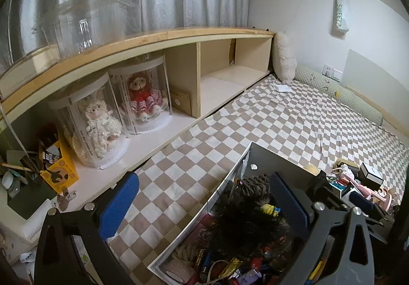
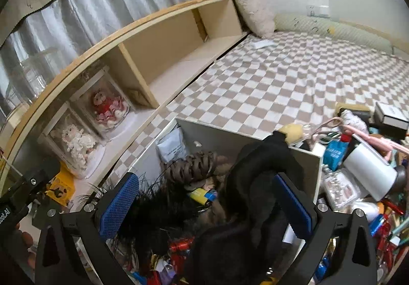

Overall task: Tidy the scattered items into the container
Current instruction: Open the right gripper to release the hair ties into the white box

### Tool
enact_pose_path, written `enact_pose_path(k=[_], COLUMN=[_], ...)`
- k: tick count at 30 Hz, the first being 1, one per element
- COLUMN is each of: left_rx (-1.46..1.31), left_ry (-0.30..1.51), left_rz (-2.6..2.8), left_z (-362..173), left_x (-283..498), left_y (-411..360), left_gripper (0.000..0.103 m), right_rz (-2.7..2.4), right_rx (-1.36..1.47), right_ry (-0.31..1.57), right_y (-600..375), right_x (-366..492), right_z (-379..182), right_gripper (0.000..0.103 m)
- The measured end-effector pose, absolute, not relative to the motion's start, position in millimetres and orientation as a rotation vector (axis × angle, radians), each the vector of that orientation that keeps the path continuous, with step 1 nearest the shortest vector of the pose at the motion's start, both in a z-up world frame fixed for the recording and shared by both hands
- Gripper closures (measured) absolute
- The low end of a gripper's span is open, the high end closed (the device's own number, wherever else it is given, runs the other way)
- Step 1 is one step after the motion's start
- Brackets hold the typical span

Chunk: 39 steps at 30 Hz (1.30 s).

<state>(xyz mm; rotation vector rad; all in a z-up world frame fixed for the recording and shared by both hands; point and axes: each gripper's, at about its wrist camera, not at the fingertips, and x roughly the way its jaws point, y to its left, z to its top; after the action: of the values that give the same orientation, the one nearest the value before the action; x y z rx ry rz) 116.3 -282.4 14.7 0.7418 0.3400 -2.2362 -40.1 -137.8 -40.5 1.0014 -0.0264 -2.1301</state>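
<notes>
Both grippers, left (image 1: 204, 205) & right (image 2: 207, 204), are hovering w/ fingers spread, empty; black cloth (image 2: 258, 182) is overhanging container (image 2: 255, 136) wall, risking slip-out.

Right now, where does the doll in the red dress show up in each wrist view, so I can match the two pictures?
Left wrist view: the doll in the red dress stands left of centre, in a clear case on the lower shelf, right of the white doll.
Right wrist view: the same doll sits at mid-left, smaller, above and right of the white doll.
Shared landmark: the checkered bedspread.
</notes>
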Motion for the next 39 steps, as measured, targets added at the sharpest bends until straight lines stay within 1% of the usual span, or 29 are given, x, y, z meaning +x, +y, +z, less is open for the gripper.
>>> enact_pose_path(k=[7,12,18,22,26,29,34,39], left_rx=[0.655,0.597,0.593,0.59,0.572,0.578,0.612,0.641], left_ry=[0.358,0.294,0.208,0.229,0.26,0.215,0.153,0.166], left_rz=[-2.286,-2.271,-2.252,-2.275,-2.297,-2.305,-2.341,-2.423], left_z=[30,41,47,52,54,52,46,46], left_x=[128,133,134,138,138,131,115,106], left_y=[-271,-259,-250,-249,-247,-238,-219,-205], left_gripper=[0.0,0.0,0.0,0.0,0.0,0.0,0.0,0.0], right_rz=[-2.196,-2.291,-2.362,-2.396,-2.425,-2.427,-2.447,-2.458], right_rx=[0.941,0.863,0.667,0.585,0.498,0.476,0.518,0.598], right_ry=[-0.058,-0.092,-0.165,-0.194,-0.143,-0.108,-0.056,-0.032], right_y=[-112,-90,-54,-31,-16,-8,3,17], right_x=[-37,-31,-23,-23,-19,-16,-19,-26], right_z=[-21,-2,21,28,33,33,28,27], right_gripper=[0.0,0.0,0.0,0.0,0.0,0.0,0.0,0.0])
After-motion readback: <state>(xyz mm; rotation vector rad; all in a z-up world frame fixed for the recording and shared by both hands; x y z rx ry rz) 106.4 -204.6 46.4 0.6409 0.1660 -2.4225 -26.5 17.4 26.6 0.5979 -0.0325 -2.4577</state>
